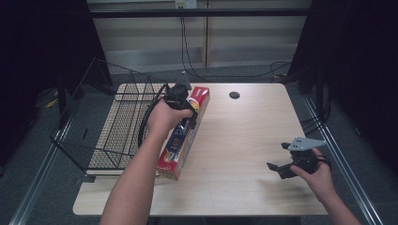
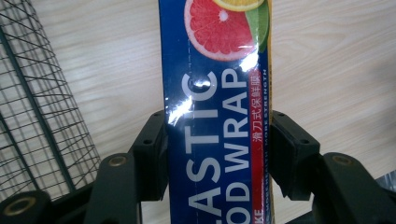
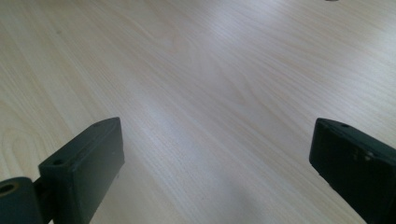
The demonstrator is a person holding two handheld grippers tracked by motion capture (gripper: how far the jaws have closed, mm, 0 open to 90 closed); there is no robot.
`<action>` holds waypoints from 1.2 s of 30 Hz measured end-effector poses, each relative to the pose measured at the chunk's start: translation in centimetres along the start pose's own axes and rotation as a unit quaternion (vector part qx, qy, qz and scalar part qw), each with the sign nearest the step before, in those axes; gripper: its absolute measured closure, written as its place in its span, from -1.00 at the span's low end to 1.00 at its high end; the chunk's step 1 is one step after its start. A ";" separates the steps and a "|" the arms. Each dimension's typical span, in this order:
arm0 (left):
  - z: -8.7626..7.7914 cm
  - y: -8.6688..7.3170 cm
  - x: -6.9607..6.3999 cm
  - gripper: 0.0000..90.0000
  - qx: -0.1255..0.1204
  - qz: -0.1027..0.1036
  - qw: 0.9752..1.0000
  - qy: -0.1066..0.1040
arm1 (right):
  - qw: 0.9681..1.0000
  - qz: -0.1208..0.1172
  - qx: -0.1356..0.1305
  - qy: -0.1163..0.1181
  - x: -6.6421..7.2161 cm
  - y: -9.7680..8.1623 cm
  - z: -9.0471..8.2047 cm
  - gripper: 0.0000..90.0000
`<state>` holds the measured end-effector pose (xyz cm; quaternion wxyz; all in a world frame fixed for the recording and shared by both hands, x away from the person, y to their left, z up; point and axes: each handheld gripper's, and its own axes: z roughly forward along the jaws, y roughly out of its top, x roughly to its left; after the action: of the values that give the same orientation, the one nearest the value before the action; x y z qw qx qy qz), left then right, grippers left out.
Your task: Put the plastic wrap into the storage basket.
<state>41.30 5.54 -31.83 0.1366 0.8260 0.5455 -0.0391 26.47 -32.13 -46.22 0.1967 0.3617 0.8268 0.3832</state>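
1. A long box of plastic food wrap (image 1: 185, 136) lies on the pale wooden table (image 1: 244, 140), just beside the black wire basket (image 1: 110, 122) that sits on the table's left end. The box runs lengthways from the near edge toward the far side.
2. The left gripper (image 1: 180, 101) sits over the far half of the box. In the left gripper view its two black jaws press against the long sides of the box (image 2: 217, 140), one on each side, clamped on it.
3. Writing on the blue face reads "ASTIC" and "OD WRAP" in large white letters, the first letters cut off by the frame. A red strip along one edge carries white Chinese characters and small print reading "MORE STRENGTH". A cut pink grapefruit, a slice of lemon and a green leaf are pictured at the far end.
4. In the high view, the number "100" shows on the box's near half.
5. The right gripper (image 1: 284, 161) is held low over bare table at the right, well apart from the box. Its jaws stand wide apart with nothing between them.
6. A small dark round hole (image 1: 234, 95) marks the table's far side.
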 end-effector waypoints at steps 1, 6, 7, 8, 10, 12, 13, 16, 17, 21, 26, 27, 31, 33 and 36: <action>-0.1 0.0 0.0 0.02 -0.001 -0.004 1.000 0.000 | 1.000 -0.001 0.001 0.000 0.0 0.0 0.0 -0.93; -0.8 0.0 0.3 0.02 -0.004 -0.010 1.000 -0.007 | 1.000 -0.002 0.000 0.001 0.1 0.0 0.1 -0.93; -0.9 0.1 0.4 0.01 -0.004 -0.012 1.000 -0.005 | 1.000 -0.004 0.000 0.002 0.1 0.0 0.1 -0.93; -1.1 0.1 0.5 0.01 -0.005 -0.015 1.000 -0.001 | 1.000 -0.005 0.004 0.002 0.1 0.0 0.1 -0.93; -1.3 0.1 0.5 0.02 -0.004 -0.017 1.000 -0.002 | 1.000 -0.007 0.003 0.002 0.1 0.0 0.1 -0.93; -1.5 0.1 0.8 0.01 -0.001 -0.016 1.000 0.001 | 1.000 -0.008 0.004 0.001 0.2 0.0 0.1 -0.93; -1.6 0.1 0.9 0.02 -0.002 -0.018 1.000 -0.001 | 1.000 -0.008 0.004 0.002 0.2 0.0 0.1 -0.93; -1.9 0.1 1.1 0.01 -0.003 -0.024 1.000 0.000 | 1.000 -0.007 0.004 0.002 0.2 0.1 0.2 -0.93; -2.0 0.1 1.2 0.01 -0.001 -0.024 1.000 0.001 | 1.000 -0.009 0.004 0.001 0.2 0.0 0.2 -0.93; -2.5 0.2 1.6 0.02 -0.002 -0.026 1.000 0.003 | 1.000 -0.009 0.004 0.003 0.3 0.1 0.1 -0.93; -3.4 0.1 2.1 0.01 -0.009 -0.036 0.999 0.007 | 1.000 -0.010 0.003 0.001 0.3 0.1 0.2 -0.93; -3.5 0.0 2.2 0.01 -0.010 -0.037 0.999 0.009 | 1.000 -0.010 0.003 0.001 0.3 0.1 0.2 -0.93; -4.0 -0.1 2.7 0.01 -0.007 -0.042 0.999 0.014 | 1.000 -0.009 0.002 0.000 0.3 0.1 0.1 -0.93; -4.1 -0.1 2.8 0.01 -0.009 -0.046 0.999 0.015 | 1.000 -0.009 0.002 0.001 0.2 0.1 0.1 -0.93; -4.3 -0.1 3.0 0.01 -0.013 -0.051 0.998 0.019 | 1.000 -0.008 -0.001 -0.003 0.2 0.1 0.1 -0.93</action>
<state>42.03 9.46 -28.32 0.1345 0.7957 0.5901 -0.0233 26.44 -31.93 -46.19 0.2029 0.3560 0.8288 0.3810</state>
